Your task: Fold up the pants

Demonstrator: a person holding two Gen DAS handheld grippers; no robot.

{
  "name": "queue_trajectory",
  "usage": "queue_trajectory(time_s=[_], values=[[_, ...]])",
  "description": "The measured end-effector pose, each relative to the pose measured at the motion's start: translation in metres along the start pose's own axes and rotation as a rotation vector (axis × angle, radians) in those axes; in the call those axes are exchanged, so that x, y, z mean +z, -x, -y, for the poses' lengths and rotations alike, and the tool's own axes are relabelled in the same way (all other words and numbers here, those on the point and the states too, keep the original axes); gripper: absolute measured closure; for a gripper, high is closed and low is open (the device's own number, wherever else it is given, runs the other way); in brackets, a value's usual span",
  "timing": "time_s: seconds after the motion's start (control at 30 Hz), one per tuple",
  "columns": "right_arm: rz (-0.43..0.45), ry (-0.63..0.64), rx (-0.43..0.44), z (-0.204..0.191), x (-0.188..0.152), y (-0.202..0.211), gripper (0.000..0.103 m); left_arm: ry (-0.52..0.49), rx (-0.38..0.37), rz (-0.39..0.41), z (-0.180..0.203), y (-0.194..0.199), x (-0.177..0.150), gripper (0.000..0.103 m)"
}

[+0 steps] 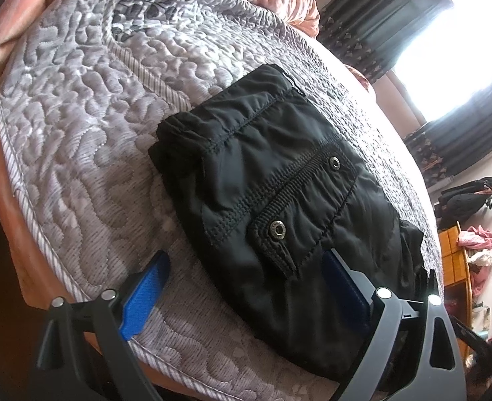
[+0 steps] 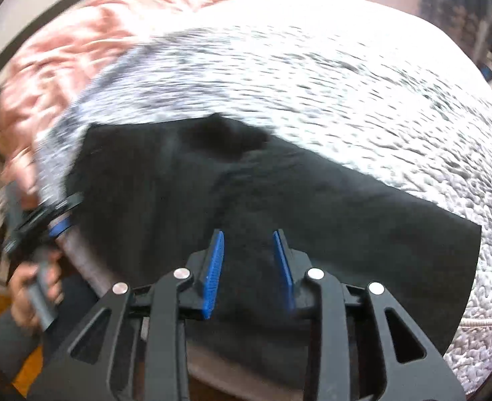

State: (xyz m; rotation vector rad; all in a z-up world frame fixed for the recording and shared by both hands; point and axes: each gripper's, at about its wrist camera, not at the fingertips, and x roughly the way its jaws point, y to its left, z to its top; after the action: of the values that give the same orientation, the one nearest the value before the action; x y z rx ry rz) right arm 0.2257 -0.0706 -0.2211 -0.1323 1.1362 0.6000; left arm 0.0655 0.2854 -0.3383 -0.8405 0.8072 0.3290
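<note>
The black pants [image 1: 279,200] lie folded into a compact bundle on the grey quilted bedspread [image 1: 78,133] of the bed, with two metal snap buttons [image 1: 277,229] showing on the top layer. The left gripper [image 1: 246,274] has its jaws spread wide, one blue pad over the bedspread and the other at the near edge of the pants. The right gripper [image 2: 249,267] hovers over the dark cloth with its jaws apart, pinching nothing, and this view is blurred.
</note>
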Motion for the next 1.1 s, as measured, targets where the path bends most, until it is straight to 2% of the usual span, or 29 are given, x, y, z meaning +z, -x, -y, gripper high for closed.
queue_trajectory(time_s=[0.03,0.13,0.23,0.33,0.4,0.47,0.57,0.63,0.73,0.9,1.1], values=[[-0.035,-0.017,-0.028,0.005,0.004,-0.015,0.072,0.000,0.000,-0.002,0.000,0.000,0.000,0.010],[-0.110,0.001,-0.025,0.002,0.000,-0.039,0.071,0.000,0.001,-0.009,0.000,0.000,0.001,0.010],[-0.145,0.018,0.036,-0.007,0.001,-0.043,0.070,0.015,-0.005,-0.026,-0.002,0.002,0.004,0.009],[-0.148,0.032,0.125,-0.014,0.016,-0.028,0.069,0.088,-0.074,-0.054,-0.014,0.013,0.007,0.009],[-0.165,0.079,0.189,-0.029,0.036,-0.020,0.053,0.141,-0.106,-0.054,-0.024,0.023,0.009,0.008],[-0.206,0.152,0.261,-0.050,0.068,-0.019,0.031,0.205,-0.146,-0.049,-0.033,0.031,0.013,0.007],[-0.302,0.250,0.335,-0.089,0.115,-0.034,0.019,0.302,-0.221,-0.067,-0.045,0.033,0.022,0.005],[-0.353,0.329,0.347,-0.119,0.144,-0.048,0.018,0.347,-0.266,-0.098,-0.050,0.025,0.026,0.005],[-0.433,0.475,0.331,-0.178,0.182,-0.082,0.017,0.419,-0.287,-0.116,-0.058,0.013,0.032,0.005],[-0.533,0.668,0.320,-0.252,0.203,-0.130,0.014,0.549,-0.316,-0.144,-0.072,-0.014,0.041,0.005],[-0.623,0.794,0.347,-0.303,0.203,-0.184,0.014,0.580,-0.330,-0.147,-0.069,-0.028,0.049,0.005]])
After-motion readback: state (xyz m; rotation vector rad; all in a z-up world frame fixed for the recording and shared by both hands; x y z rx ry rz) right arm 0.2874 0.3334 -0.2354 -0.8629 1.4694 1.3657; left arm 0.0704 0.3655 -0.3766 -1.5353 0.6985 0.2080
